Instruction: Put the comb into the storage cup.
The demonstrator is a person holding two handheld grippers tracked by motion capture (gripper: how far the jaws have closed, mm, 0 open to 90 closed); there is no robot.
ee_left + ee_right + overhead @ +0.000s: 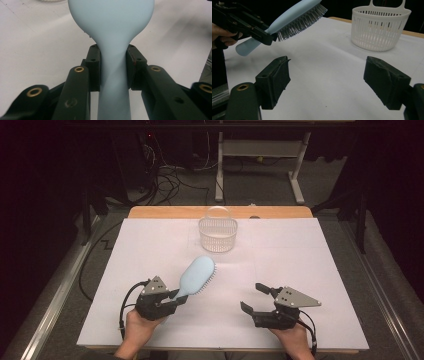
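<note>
A light blue hairbrush (196, 275) is held off the table by its handle, head pointing up and to the right toward the basket. My left gripper (176, 298) is shut on that handle; in the left gripper view both pads clamp the hairbrush (113, 50) at its narrow neck. The right gripper view shows the hairbrush (294, 15) raised with its grey bristles facing down and right. My right gripper (253, 297) stands open near the table's front right, jaws wide apart with nothing between them (325, 80). A white slatted basket (217, 234) stands at the back centre, apparently empty.
White paper (300, 255) covers the wooden table (165, 212). Beyond the far edge lie dark floor, loose cables (165, 180) and a white desk frame (260, 150). The basket (380, 27) stands ahead and to the right of my right gripper.
</note>
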